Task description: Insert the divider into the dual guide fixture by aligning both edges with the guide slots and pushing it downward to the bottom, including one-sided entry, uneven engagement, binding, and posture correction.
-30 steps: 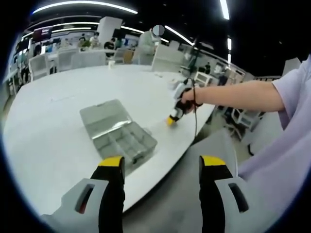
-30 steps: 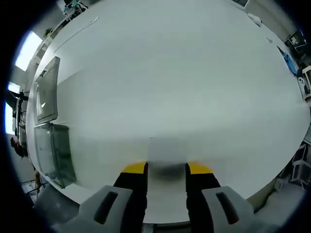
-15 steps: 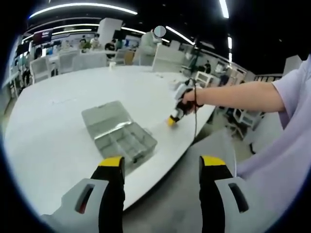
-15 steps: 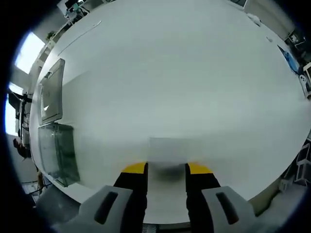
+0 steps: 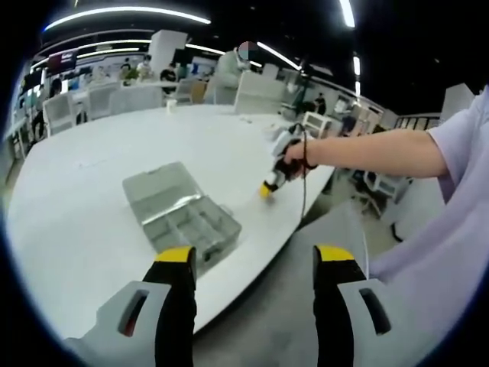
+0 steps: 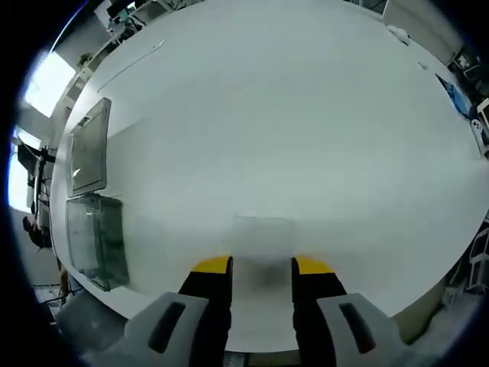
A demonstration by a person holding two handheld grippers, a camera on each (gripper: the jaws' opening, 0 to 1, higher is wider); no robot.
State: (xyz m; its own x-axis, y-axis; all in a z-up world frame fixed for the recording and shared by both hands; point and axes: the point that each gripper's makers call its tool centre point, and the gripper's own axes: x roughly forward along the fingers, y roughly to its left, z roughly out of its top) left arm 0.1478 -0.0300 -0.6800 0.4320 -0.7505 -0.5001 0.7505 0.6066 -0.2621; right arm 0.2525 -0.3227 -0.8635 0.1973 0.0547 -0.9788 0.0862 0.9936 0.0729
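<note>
Pinching one clear divider (image 6: 262, 245), right jaws near one open fixture (image 5: 179, 216); left jaws spread.

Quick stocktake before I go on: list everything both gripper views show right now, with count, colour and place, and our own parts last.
Table: one, white, large with a rounded edge, under everything.
Compartment box: one, grey translucent, lid open flat, near the table's edge; also at the left of the right gripper view.
Divider: one, pale translucent, between the right tongs' jaws, at the table top.
Chairs and desks: several, white, in the background beyond the table.
Ceiling lights: several, white strips, overhead.
Left tongs: one, black with yellow tips, jaws apart, off the table's edge.
Right tongs: one, same colours, closed on the divider; also seen mid-table.
Person's arm: one, in a lilac sleeve, holding the right tongs.
</note>
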